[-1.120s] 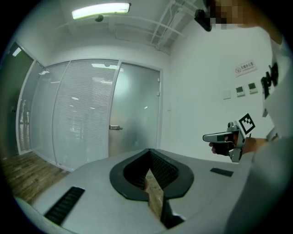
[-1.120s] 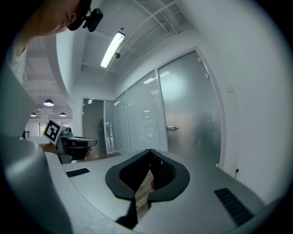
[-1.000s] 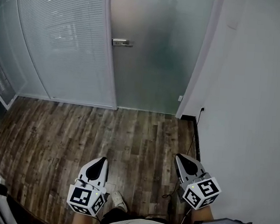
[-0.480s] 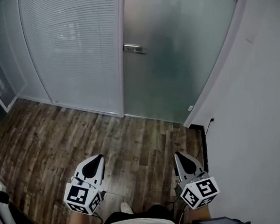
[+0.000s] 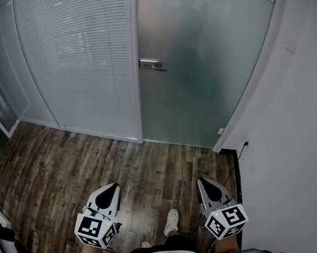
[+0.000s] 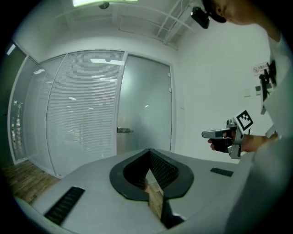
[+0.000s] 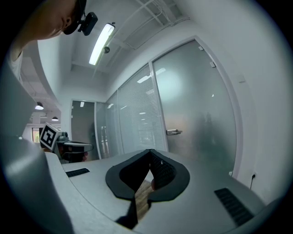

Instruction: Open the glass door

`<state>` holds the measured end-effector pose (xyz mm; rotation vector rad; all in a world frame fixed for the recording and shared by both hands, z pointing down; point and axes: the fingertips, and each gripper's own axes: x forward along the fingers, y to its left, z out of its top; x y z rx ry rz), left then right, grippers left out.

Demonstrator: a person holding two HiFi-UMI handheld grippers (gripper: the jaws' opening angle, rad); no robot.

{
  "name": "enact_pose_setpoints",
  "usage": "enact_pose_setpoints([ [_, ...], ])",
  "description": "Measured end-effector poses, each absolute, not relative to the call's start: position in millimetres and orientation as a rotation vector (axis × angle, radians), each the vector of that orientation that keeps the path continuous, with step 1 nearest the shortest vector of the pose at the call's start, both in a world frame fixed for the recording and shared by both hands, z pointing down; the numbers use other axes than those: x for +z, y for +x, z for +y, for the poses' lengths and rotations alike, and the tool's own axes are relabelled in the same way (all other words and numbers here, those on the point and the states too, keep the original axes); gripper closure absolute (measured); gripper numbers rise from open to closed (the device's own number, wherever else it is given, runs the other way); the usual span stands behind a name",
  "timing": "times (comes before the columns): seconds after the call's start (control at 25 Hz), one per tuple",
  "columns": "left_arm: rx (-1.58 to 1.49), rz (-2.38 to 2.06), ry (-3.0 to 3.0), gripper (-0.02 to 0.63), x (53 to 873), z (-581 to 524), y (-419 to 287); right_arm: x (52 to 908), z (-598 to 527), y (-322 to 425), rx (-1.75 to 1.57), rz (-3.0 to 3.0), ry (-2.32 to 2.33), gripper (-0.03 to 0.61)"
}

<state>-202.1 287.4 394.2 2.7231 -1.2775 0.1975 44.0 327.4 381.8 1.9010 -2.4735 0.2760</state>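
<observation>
The tall frosted glass door stood closed in its frame. Its small metal lever handle sat at the door's left edge with nothing touching it.

Both tools were held low and roughly level, well short of the door and pointing towards it. That posture suited an approach rather than a reach. The grey left gripper had its jaws pressed together with nothing between them. The grey right gripper was likewise closed and empty. Neither was set to take the handle, and the jaws would probably have to part first.

Dark wood-plank flooring ran from the person up to the foot of the door. One pale shoe showed on it. Left of the door stood a glazed panel with white slatted blinds. Right of the door rose a plain white wall.
</observation>
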Motion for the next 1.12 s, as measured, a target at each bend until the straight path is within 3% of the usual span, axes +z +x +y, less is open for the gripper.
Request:
enact_pose_setpoints([
  [0.68, 0.196, -1.342, 2.738, 0.614, 372, 108, -76, 374, 139, 183, 0.288, -2.524, 1.922, 0.577],
  [1.12, 0.210, -1.334, 2.755, 0.615, 368, 56, -35, 378, 87, 216, 0.295, -2.540, 1.910, 0.577],
])
